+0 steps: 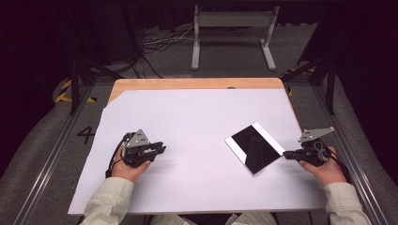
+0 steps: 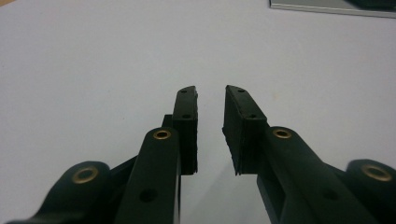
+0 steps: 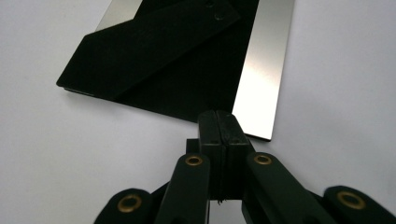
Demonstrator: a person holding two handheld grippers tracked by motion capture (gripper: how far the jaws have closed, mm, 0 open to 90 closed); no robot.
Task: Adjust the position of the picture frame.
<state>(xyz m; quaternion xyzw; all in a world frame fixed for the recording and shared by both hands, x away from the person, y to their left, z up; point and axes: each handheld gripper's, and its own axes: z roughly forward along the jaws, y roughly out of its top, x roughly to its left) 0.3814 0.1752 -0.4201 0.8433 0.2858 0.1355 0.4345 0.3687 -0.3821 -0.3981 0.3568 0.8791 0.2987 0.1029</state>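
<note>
The right gripper (image 3: 219, 122) is clenched with nothing between its pads, tips just at the near edge of the black-and-silver panel (image 3: 187, 60) lying flat on the desk (image 1: 187, 117); the left gripper (image 2: 210, 100), well apart, stands released

Wooden table (image 1: 197, 83), frame centre; white sheet (image 1: 197, 140) covers it; black-and-silver flat panel (image 1: 255, 147) lies right of centre.

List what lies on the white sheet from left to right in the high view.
left gripper → black plate with a silvery strip → right gripper, its shut tips at the plate's right edge.
</note>
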